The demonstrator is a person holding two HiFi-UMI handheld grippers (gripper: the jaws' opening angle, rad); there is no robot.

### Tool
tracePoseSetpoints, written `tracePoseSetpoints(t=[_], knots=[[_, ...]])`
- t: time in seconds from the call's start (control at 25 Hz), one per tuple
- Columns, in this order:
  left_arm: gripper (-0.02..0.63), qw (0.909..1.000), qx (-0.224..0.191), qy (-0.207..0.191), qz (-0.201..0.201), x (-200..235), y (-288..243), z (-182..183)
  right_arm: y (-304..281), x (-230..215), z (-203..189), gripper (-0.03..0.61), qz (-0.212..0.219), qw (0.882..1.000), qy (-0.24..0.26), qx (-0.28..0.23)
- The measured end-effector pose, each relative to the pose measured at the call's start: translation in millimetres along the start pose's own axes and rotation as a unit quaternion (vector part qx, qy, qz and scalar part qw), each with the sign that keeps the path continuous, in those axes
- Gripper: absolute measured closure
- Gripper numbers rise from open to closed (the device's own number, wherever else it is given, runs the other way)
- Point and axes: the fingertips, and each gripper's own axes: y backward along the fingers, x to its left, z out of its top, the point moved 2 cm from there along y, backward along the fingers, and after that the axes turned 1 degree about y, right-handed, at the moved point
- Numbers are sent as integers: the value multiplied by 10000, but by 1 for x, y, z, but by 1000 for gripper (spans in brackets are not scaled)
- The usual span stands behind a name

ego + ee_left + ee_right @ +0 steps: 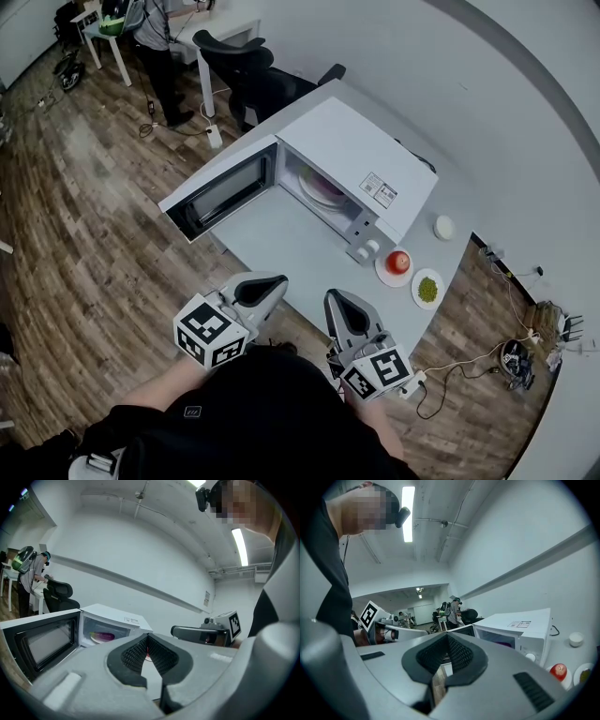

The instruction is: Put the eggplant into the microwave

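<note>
The white microwave [361,150] stands on the table [281,248] with its door [220,192] swung open to the left. Inside it, the purple eggplant [104,636] lies on a plate [322,188]; the right gripper view shows the eggplant [502,643] as a dark patch in the cavity. My left gripper [267,281] hangs at the table's near edge, shut with nothing between its pads [136,653]. Beside it my right gripper [342,302] is also shut and empty, pointing toward the microwave. Both are well short of the oven.
Right of the microwave sit a plate with a red fruit [397,262], a plate of green food [427,289] and a small white disc [444,227]. A black office chair [244,70] and a person [155,37] are behind. Cables [469,366] trail on the floor.
</note>
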Motion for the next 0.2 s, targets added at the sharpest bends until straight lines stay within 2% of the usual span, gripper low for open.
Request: tracePoseSetpoints(t=[0.2], knots=[[604, 10000, 3, 14, -10, 0, 2, 1, -1, 2, 1, 565, 24, 10000, 8, -3]])
